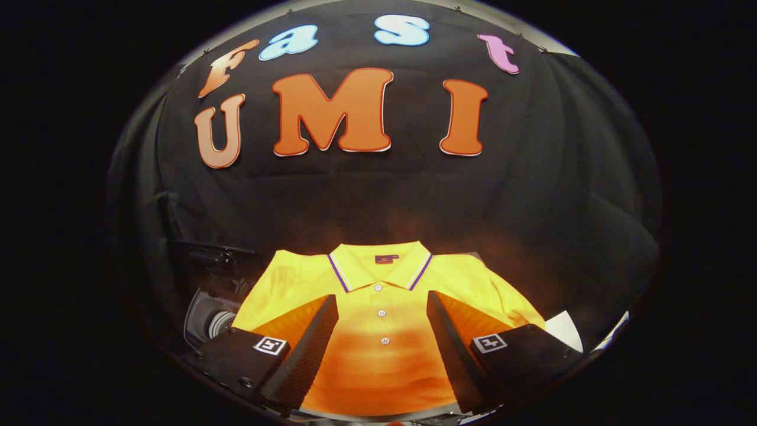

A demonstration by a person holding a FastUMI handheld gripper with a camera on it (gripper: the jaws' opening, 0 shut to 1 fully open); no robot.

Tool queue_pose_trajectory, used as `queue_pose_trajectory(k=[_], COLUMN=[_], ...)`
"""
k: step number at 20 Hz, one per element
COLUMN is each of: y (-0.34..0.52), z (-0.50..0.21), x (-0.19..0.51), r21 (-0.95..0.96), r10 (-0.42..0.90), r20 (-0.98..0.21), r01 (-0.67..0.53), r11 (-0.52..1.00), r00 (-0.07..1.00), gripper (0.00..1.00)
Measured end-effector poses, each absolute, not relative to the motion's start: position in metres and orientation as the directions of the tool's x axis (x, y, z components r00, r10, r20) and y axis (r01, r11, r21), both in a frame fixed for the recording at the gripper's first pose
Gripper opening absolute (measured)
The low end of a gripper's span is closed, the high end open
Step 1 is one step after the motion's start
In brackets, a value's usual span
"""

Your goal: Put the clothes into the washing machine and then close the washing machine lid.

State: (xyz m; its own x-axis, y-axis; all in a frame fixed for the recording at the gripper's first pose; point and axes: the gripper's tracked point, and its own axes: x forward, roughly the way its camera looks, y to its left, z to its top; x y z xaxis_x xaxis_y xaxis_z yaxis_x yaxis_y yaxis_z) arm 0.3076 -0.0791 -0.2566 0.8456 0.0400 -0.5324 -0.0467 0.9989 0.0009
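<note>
A yellow polo shirt [381,349] lies spread flat, collar pointing away from me, its white buttons running down the middle. My gripper [381,307] hovers over it, open, with the button placket showing in the wide gap between the two fingers [313,337]. Nothing is held. To the left of the shirt, beyond the left finger, a white-rimmed opening with a grey round part [216,322] shows; whether it is the washing machine I cannot tell.
A dark bracket or handle [210,254] sticks out above the white-rimmed opening on the left. A white flat piece [565,328] lies past the shirt's right sleeve. The black cloth wall rises right behind the shirt.
</note>
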Motion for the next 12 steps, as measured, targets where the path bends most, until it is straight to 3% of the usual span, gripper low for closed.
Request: queue_pose_trajectory(k=[12], y=[-0.08], z=[-0.327], x=[0.332], r21=[0.024], r10=[0.058], r20=[-0.744], r01=[-0.06], r11=[0.998], r00=[0.665], gripper=[0.97])
